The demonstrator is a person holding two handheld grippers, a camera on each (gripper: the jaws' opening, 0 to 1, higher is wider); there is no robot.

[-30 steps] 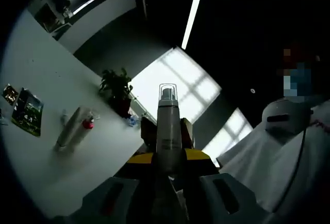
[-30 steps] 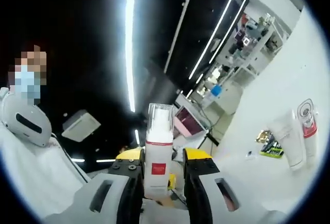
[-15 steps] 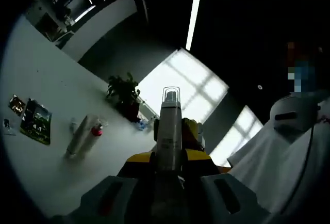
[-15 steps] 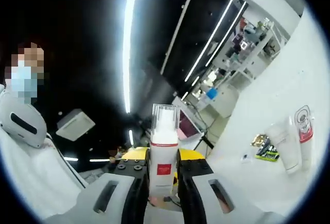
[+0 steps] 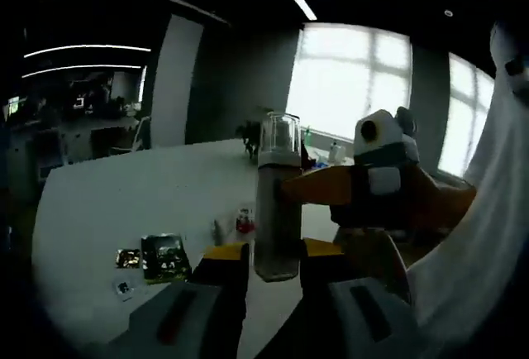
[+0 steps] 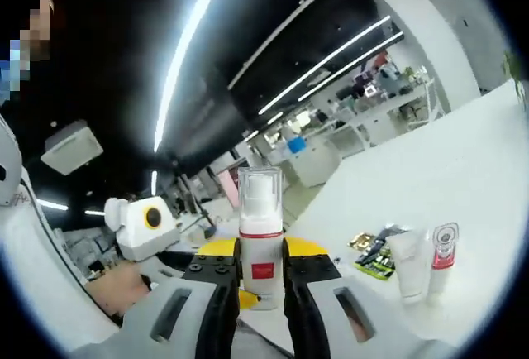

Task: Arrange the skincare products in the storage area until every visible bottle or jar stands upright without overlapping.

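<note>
Grey bottle (image 5: 277, 210) clamped in left tool (image 5: 273, 264); red-label bottle (image 6: 261, 247) in right tool (image 6: 252, 280)

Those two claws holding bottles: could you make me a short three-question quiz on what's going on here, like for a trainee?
1. True or false: the right claw is shut on a white bottle with a red label.
2. The left claw holds: A) a jar, B) a tall bottle with a clear cap, C) nothing.
3. Fill in: in the right gripper view, a white tube and a red-banded tube stand on the white ____, next to flat packets.

Key: 1 true; 2 B; 3 table.
</note>
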